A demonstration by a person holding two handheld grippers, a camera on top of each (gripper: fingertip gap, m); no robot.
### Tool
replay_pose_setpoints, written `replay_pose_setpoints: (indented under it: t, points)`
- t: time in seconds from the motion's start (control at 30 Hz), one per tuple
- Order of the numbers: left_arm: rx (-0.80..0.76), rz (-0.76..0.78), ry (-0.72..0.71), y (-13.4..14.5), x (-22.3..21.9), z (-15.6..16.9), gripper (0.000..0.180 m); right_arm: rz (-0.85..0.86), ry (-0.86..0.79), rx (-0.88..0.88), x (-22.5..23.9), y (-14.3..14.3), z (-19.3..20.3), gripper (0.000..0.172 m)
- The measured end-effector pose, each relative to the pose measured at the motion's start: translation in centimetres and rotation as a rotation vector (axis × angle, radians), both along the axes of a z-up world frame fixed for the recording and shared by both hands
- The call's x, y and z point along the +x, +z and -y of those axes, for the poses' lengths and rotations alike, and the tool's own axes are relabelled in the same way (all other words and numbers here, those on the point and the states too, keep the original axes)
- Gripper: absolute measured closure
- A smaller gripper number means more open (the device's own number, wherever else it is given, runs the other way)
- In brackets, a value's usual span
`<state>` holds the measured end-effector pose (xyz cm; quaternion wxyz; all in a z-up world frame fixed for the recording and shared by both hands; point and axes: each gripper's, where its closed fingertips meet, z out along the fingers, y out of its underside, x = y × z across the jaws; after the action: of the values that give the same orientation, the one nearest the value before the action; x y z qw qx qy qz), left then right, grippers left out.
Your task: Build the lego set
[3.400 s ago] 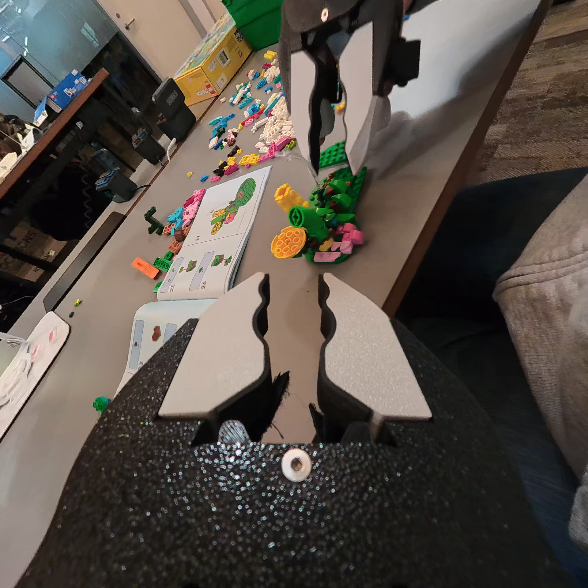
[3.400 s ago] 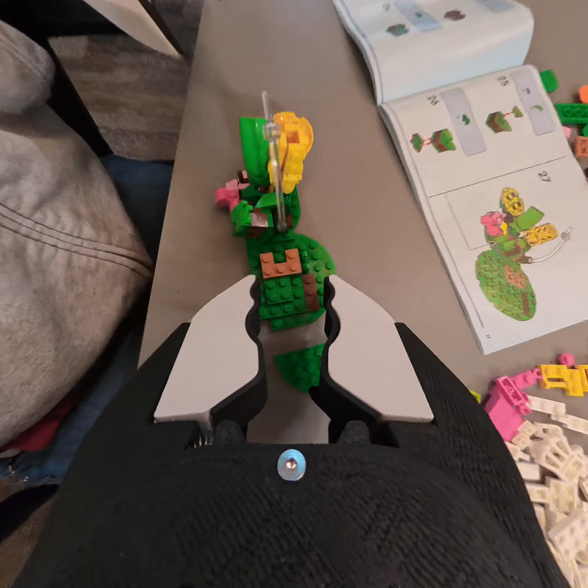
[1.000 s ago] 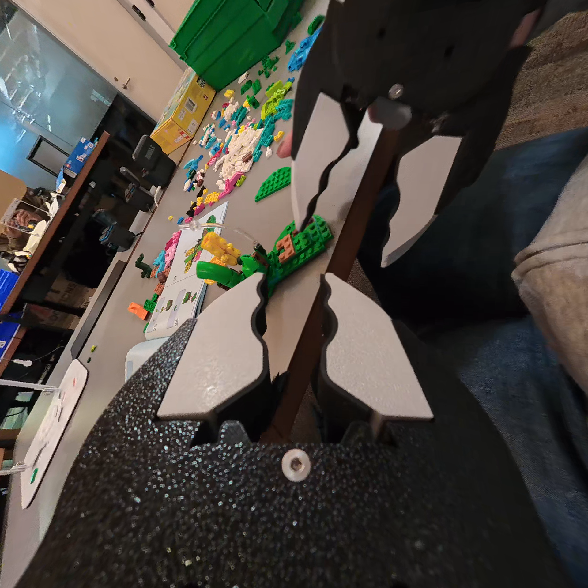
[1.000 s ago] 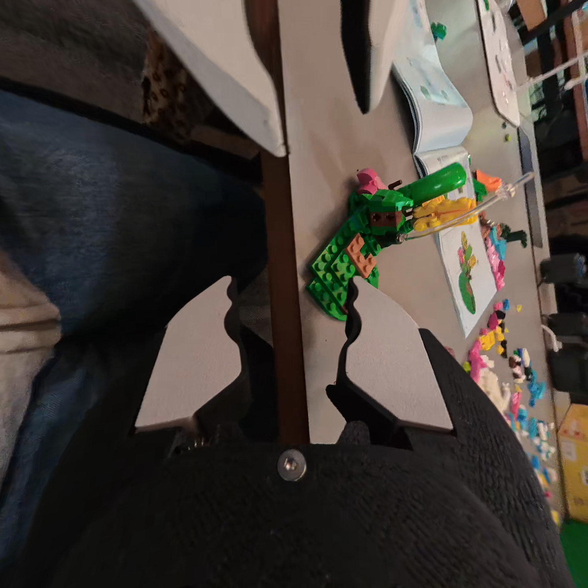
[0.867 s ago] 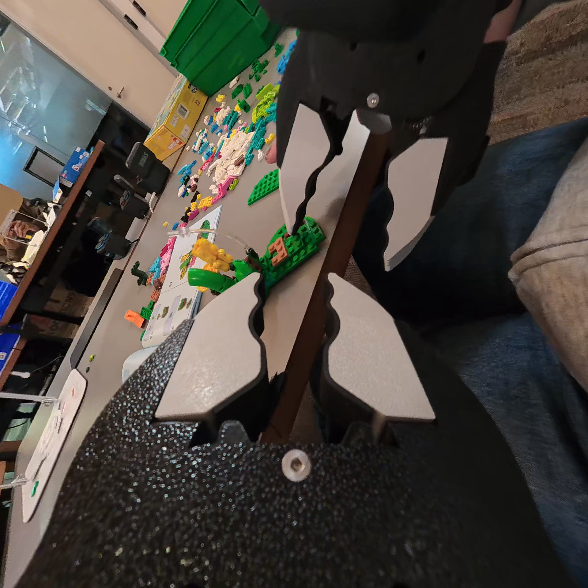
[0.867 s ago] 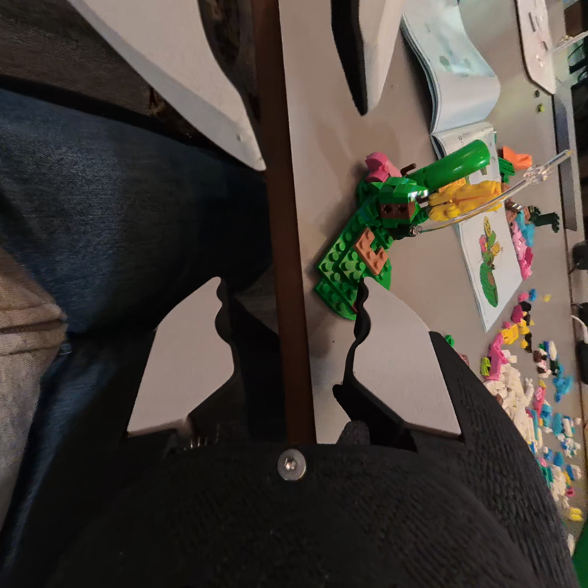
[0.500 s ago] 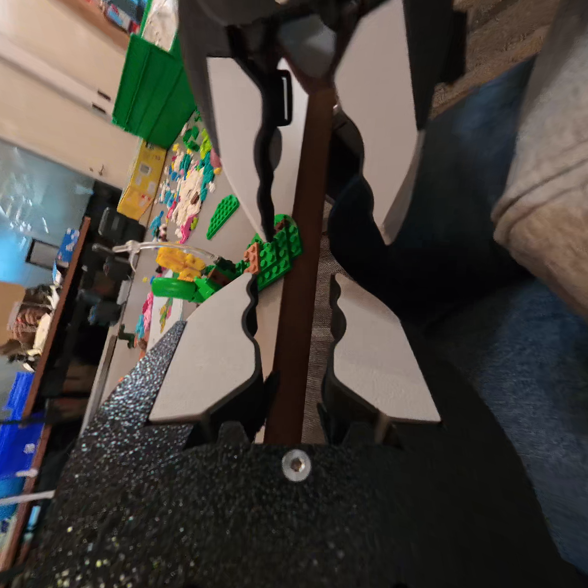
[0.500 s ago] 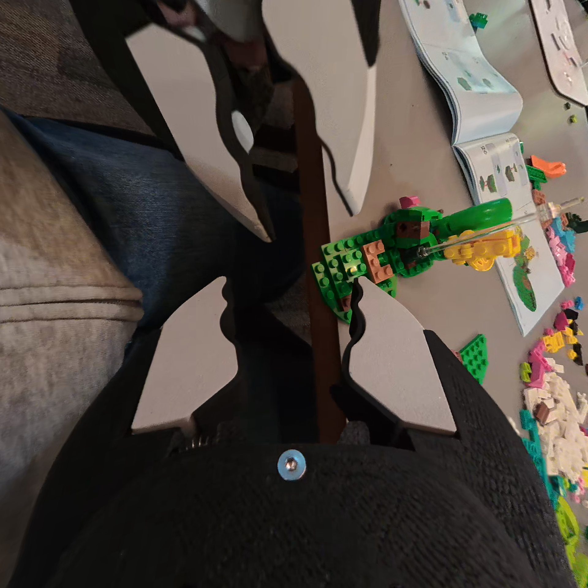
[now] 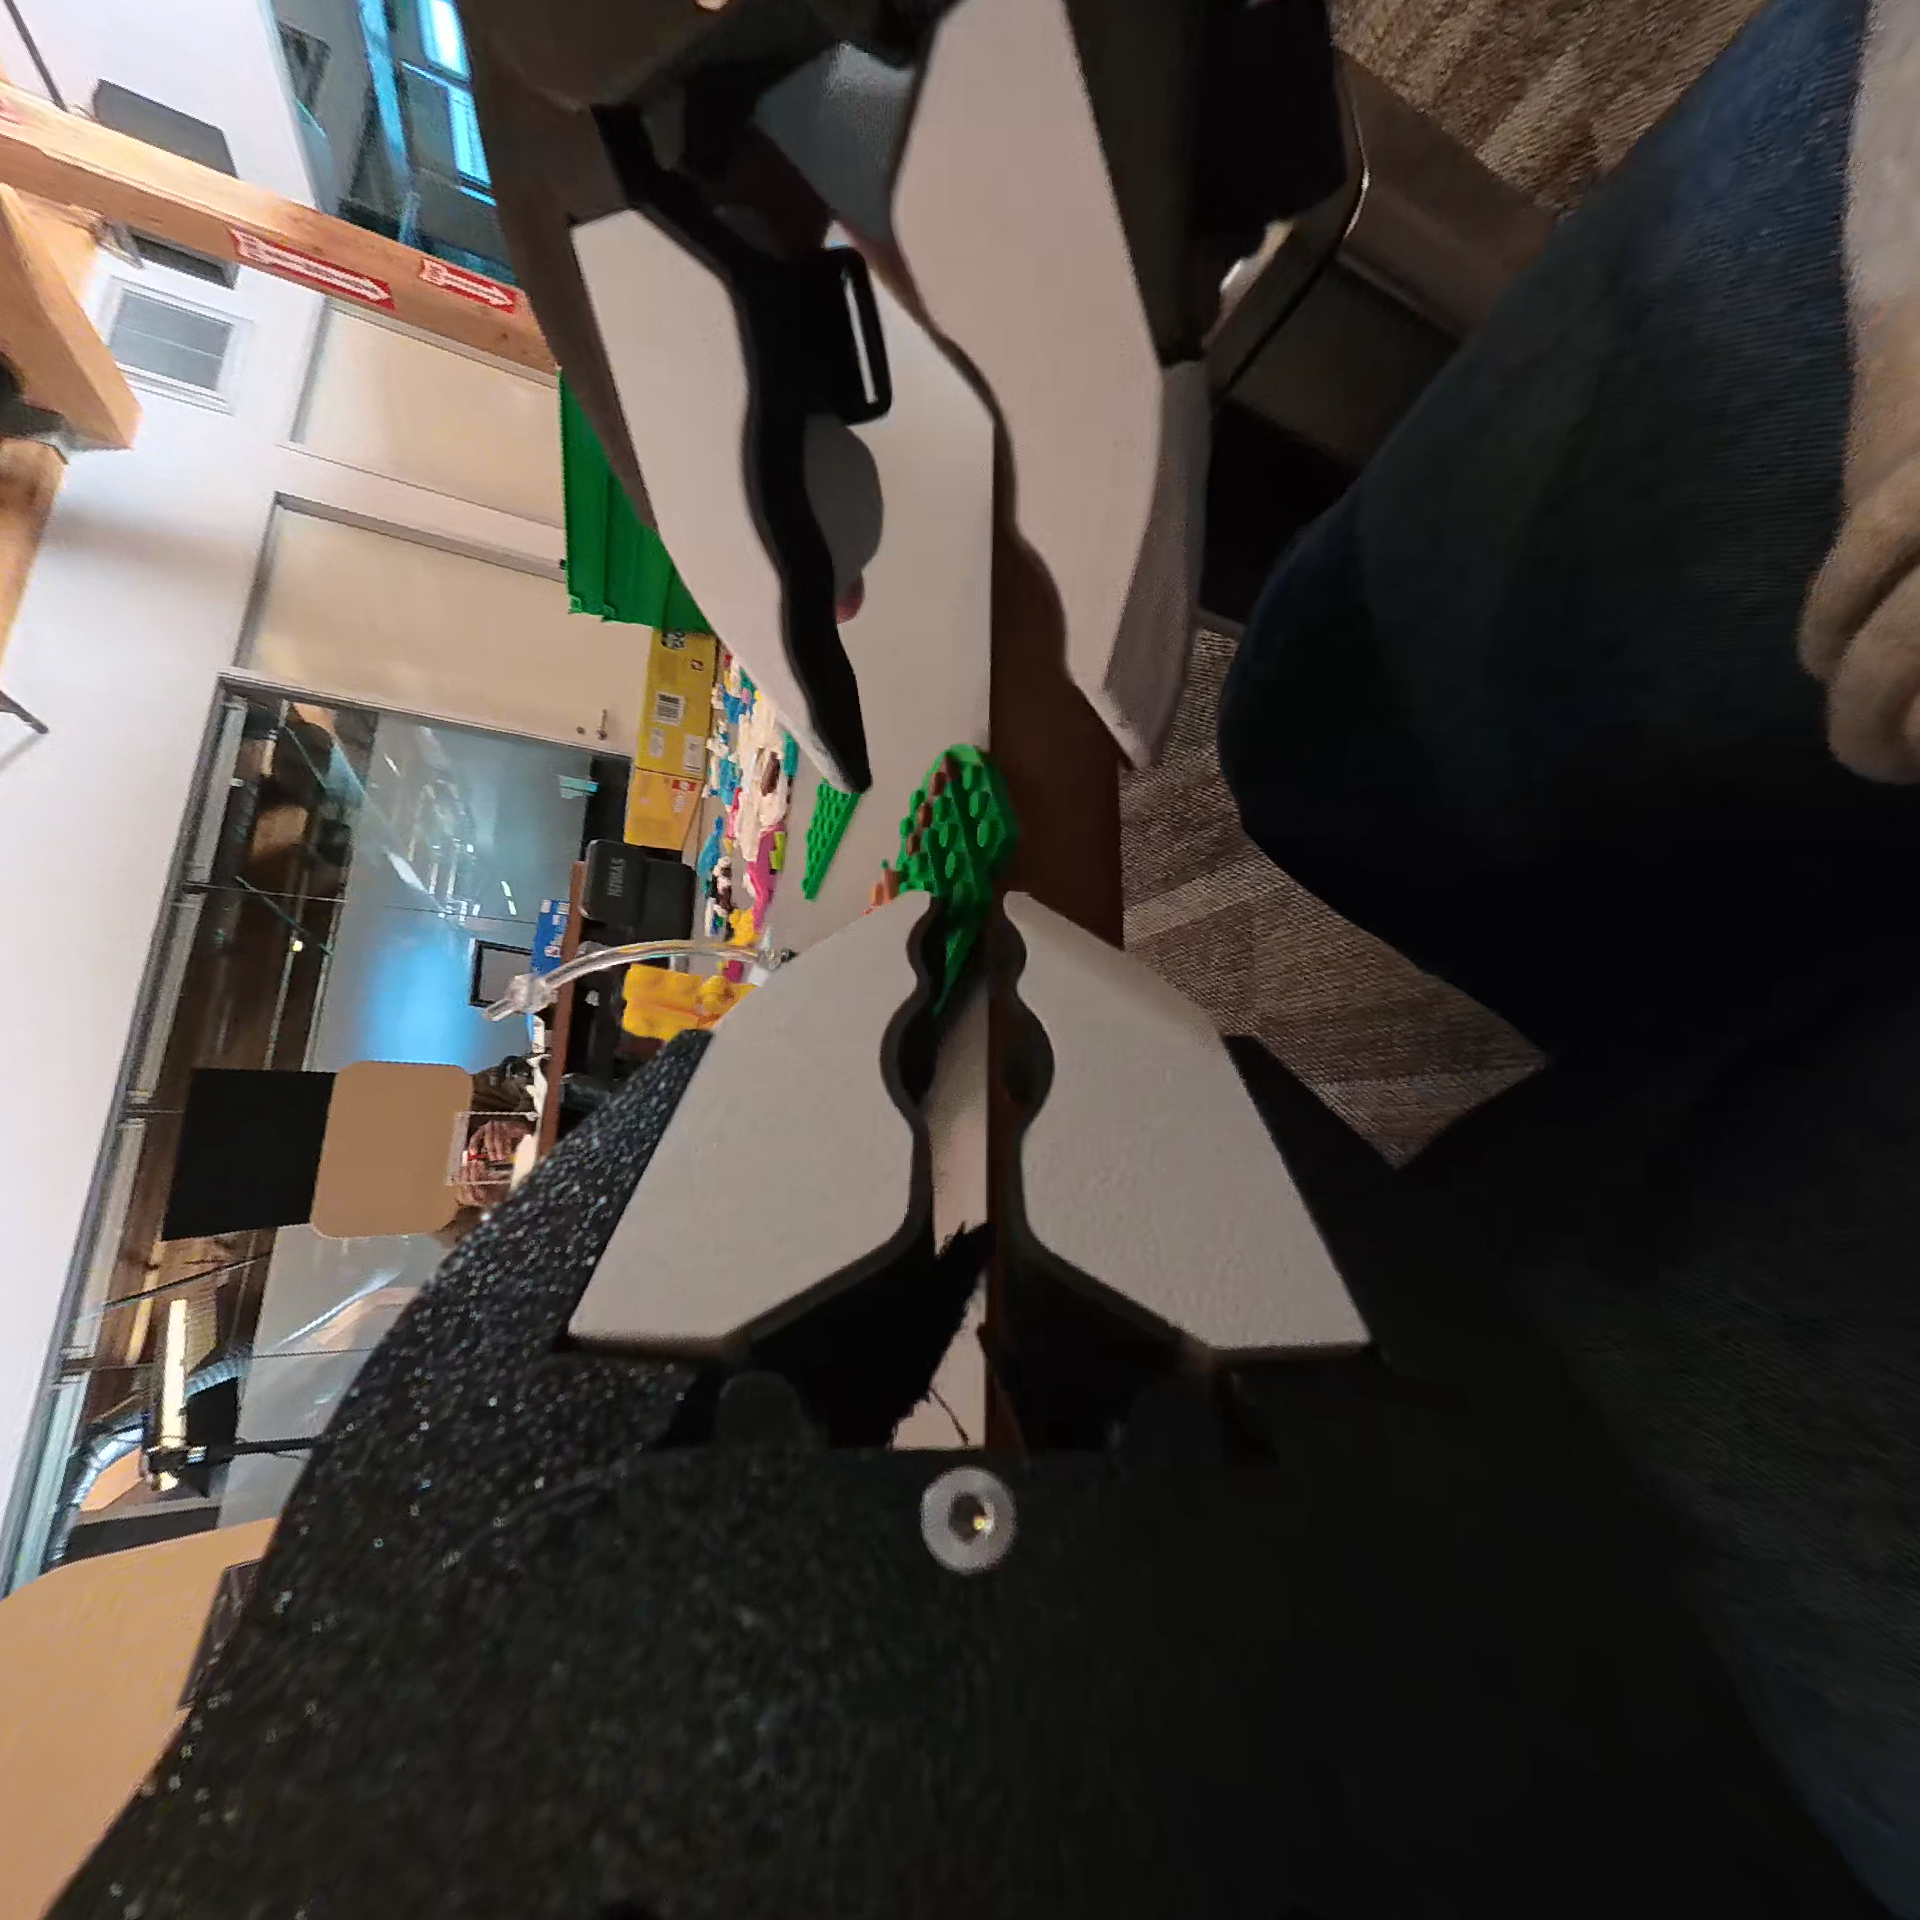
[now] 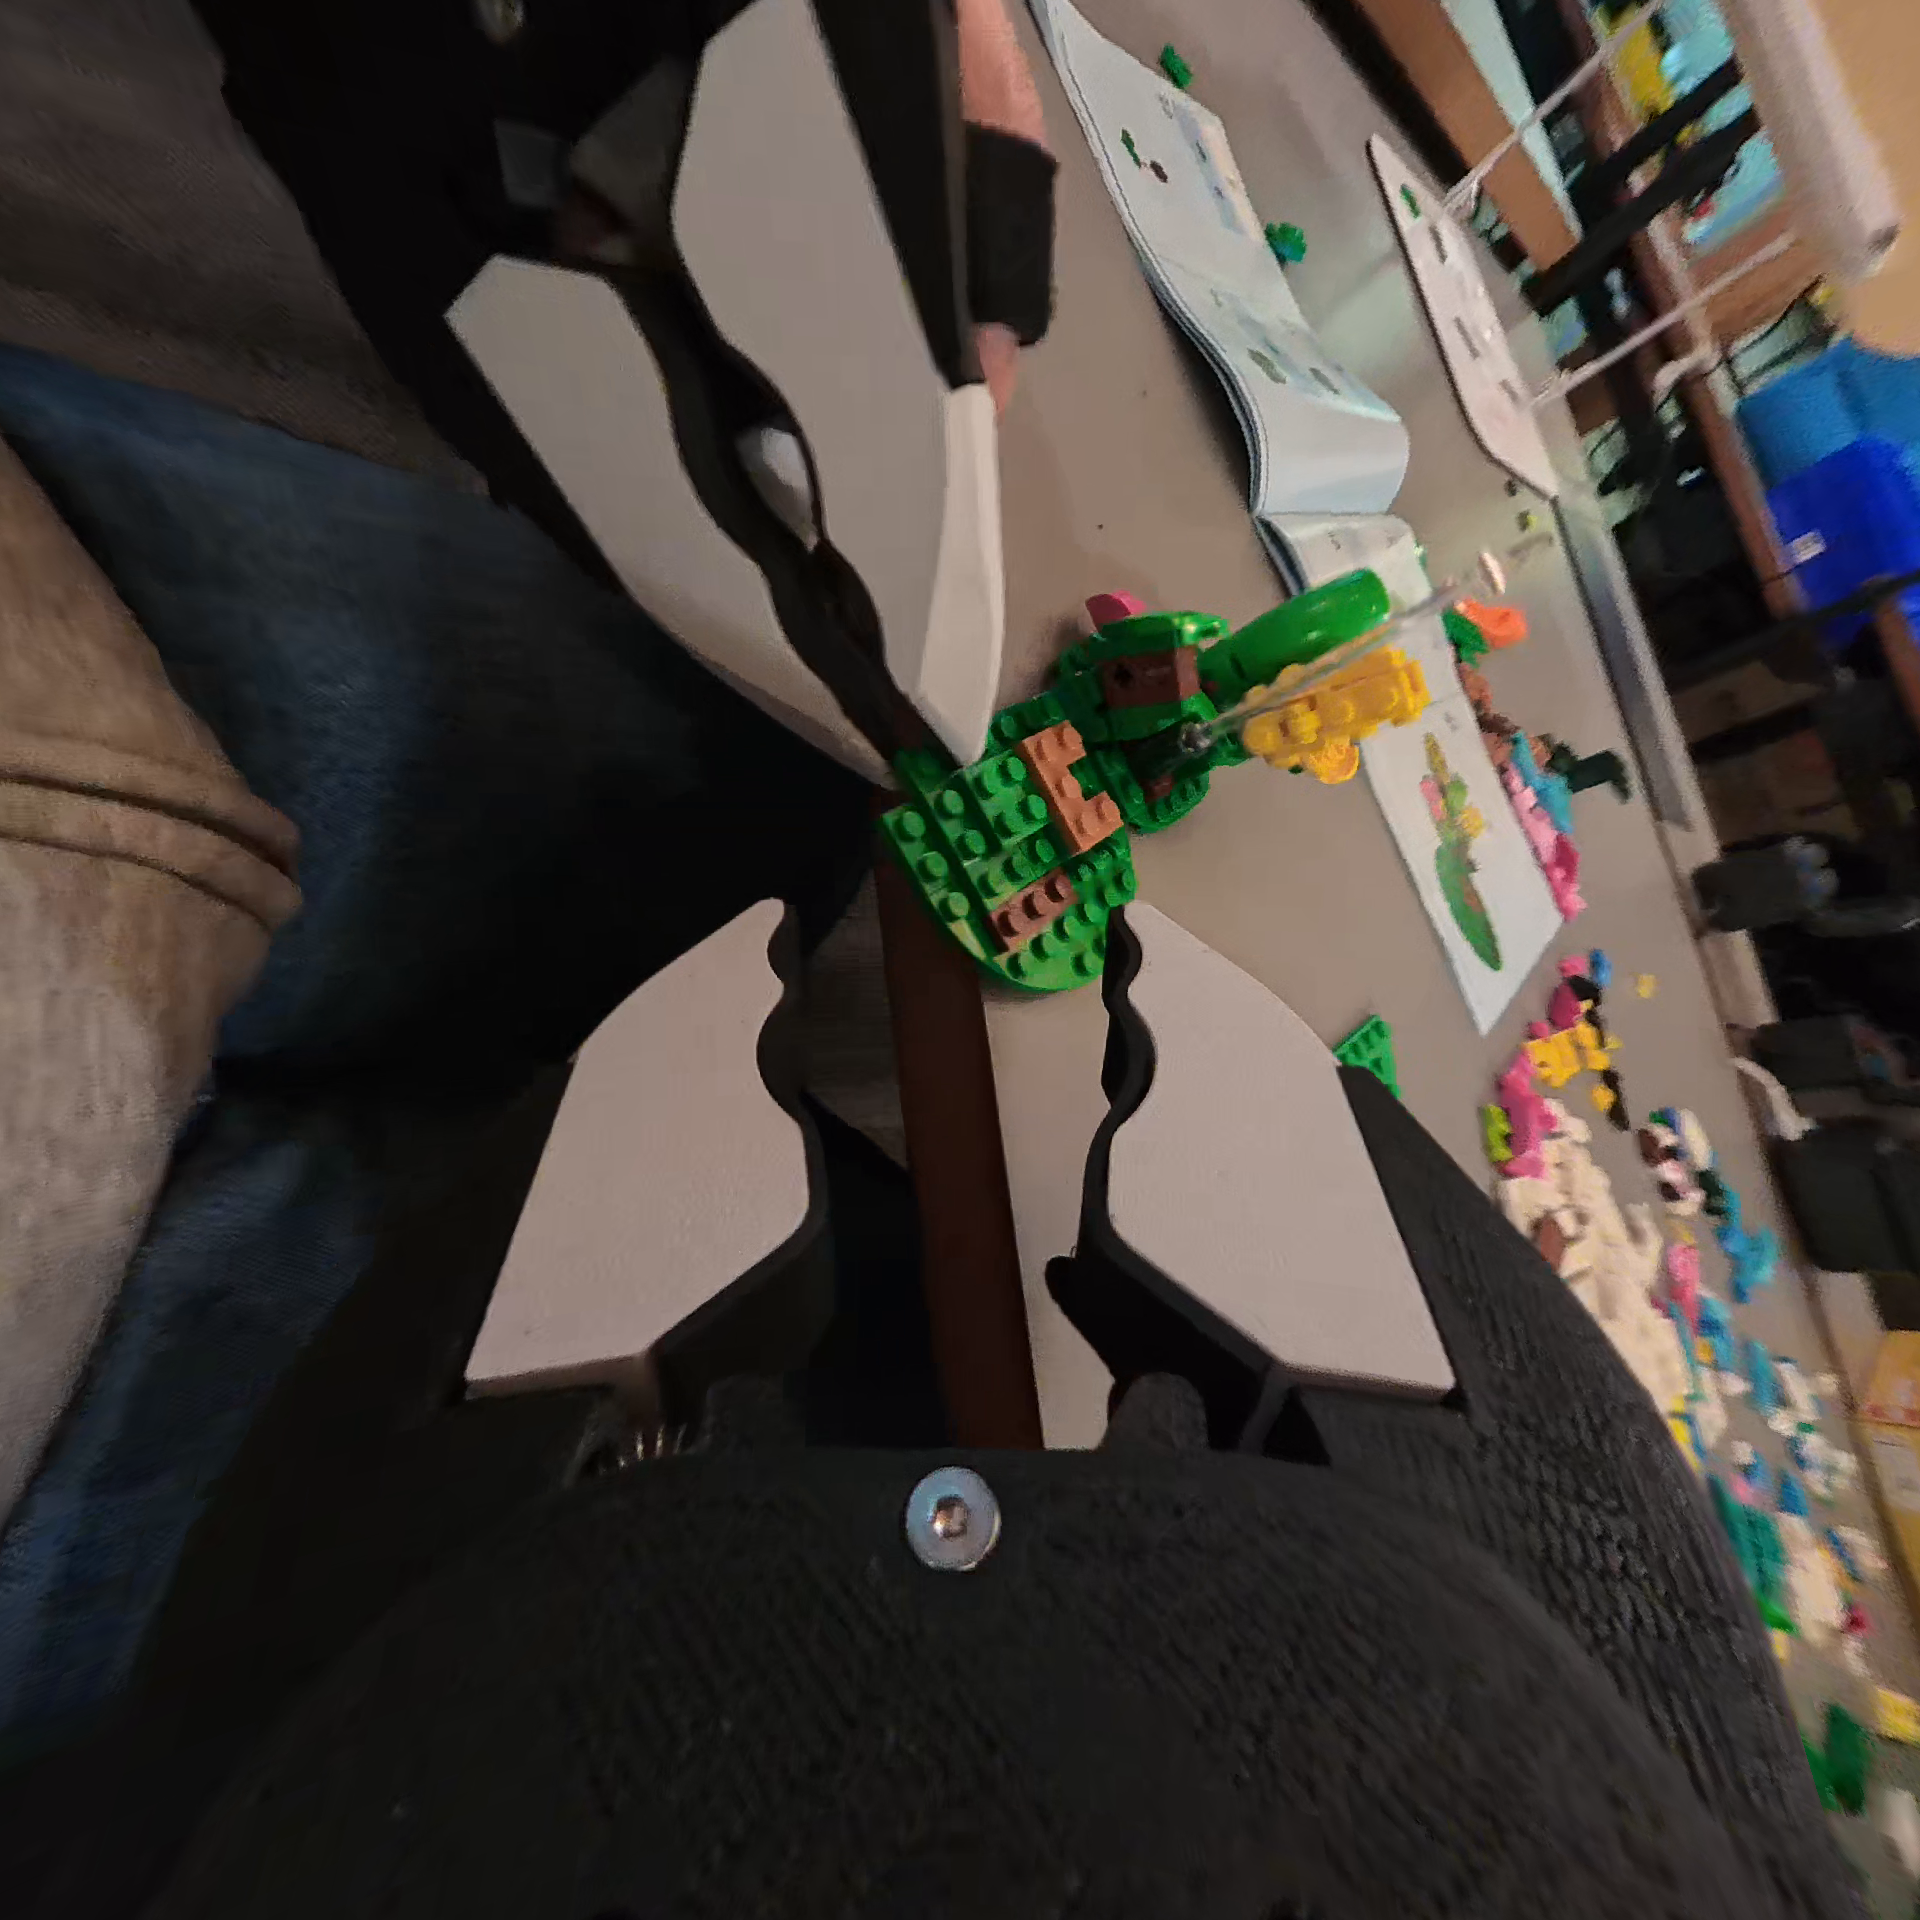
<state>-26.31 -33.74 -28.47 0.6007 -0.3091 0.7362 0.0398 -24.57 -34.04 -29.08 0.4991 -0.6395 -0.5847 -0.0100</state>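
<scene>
A green brick model [image 10: 1018, 842] with brown tiles, a yellow flower part [image 10: 1340, 712] and a clear rod lies at the table's brown front edge [image 10: 956, 1143], its base plate overhanging a little. My left gripper [image 9: 966, 914] is shut on the rim of that green base plate [image 9: 961, 821]. The right wrist view shows its fingertips [image 10: 961, 743] pinching the plate's rim. My right gripper [image 10: 951, 920] is open and empty. It straddles the table edge just short of the plate's near end and does not touch it. It also shows open in the left wrist view [image 9: 992, 727].
An open instruction booklet [image 10: 1278, 343] lies beyond the model. A loose green wedge plate [image 10: 1371, 1049] and a spread of small coloured bricks [image 10: 1621, 1205] lie to the right. A yellow box [image 9: 675, 707] and a green bin [image 9: 613, 540] stand farther along. A person's jeans leg [image 10: 416, 727] is beside the table. My two grippers' fingertips are within a few centimetres of each other.
My left gripper's jaws closed from open onto the base plate's rim at the table edge. Both grippers rolled and drew closer together. The right jaws narrowed a little and stay open.
</scene>
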Motion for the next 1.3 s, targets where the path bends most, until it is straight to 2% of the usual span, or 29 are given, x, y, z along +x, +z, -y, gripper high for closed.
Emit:
replay_pose_setpoints:
  t: [0.13,0.23,0.3,0.4,0.43,0.67,0.87,0.93,1.17,1.3]
  points:
    - [0.000,0.060,0.007,1.3,0.1,0.0,0.175,0.073,0.034,0.158,-0.5,0.4,-0.1,0.125]
    - [-0.008,0.079,0.014,2.2,0.3,-0.3,0.176,0.132,-0.026,0.304,-0.2,1.5,-1.3,0.142]
    - [-0.012,0.095,0.023,2.9,0.4,-0.7,0.177,0.176,-0.034,0.350,-0.2,1.8,-1.9,0.144]
    - [-0.047,0.113,0.023,3.5,0.5,-0.9,0.177,0.220,-0.053,0.378,-0.2,2.0,-2.8,0.143]
    - [-0.051,0.110,0.018,3.5,0.6,-0.9,0.177,0.226,-0.047,0.377,-0.4,2.1,-2.9,0.138]
    - [-0.097,0.145,0.009,3.8,0.5,-0.8,0.177,0.279,-0.019,0.419,-1.1,2.6,-3.7,0.140]
    - [-0.129,0.182,0.008,4.4,0.5,-1.0,0.177,0.326,-0.032,0.513,-1.3,3.4,-4.5,0.157]
    - [-0.132,0.180,0.009,4.3,0.4,-1.0,0.176,0.339,-0.036,0.522,-1.4,3.4,-4.5,0.158]
    - [-0.167,0.195,-0.004,4.7,-0.6,-0.8,0.159,0.330,-0.035,0.482,-1.0,3.1,-4.6,0.158]
    - [-0.165,0.246,0.037,5.7,-1.8,-1.8,0.152,0.315,-0.034,0.465,-0.7,3.3,-4.9,0.158]
